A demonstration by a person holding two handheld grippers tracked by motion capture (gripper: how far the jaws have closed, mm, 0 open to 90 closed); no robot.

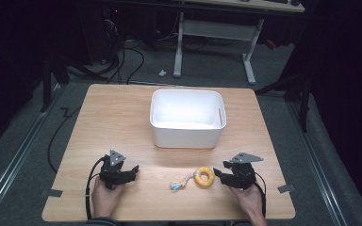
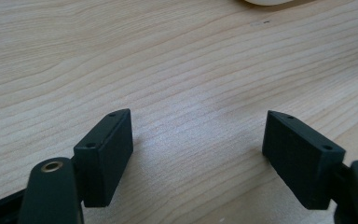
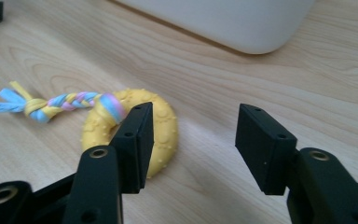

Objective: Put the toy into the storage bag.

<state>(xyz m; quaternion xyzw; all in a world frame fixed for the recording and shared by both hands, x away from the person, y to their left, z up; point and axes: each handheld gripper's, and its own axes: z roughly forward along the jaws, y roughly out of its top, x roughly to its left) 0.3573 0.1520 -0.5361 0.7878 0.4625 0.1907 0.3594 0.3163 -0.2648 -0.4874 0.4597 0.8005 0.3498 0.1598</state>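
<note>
Here I have the left hand-held gripper (image 1: 133, 170) resting low on the pale wooden tabletop (image 1: 118, 122), its black jaws standing wide apart with bare wood grain between them in the left gripper view. To its right, near the front edge, lies the yellow knobbly rubber ring toy (image 1: 204, 177) with a braided blue, pink and yellow rope tail (image 1: 181, 182) trailing off to the ring's left. Beyond it, in the middle of the tabletop, sits the white rectangular plastic bin (image 1: 187, 137). Farthest right, my right hand-held gripper (image 1: 219, 174) sits just beside the ring; its jaws are part-way apart and clamp nothing, the ring (image 3: 163, 126) lying behind the left-side jaw in the right gripper view, outside the gap.
</note>
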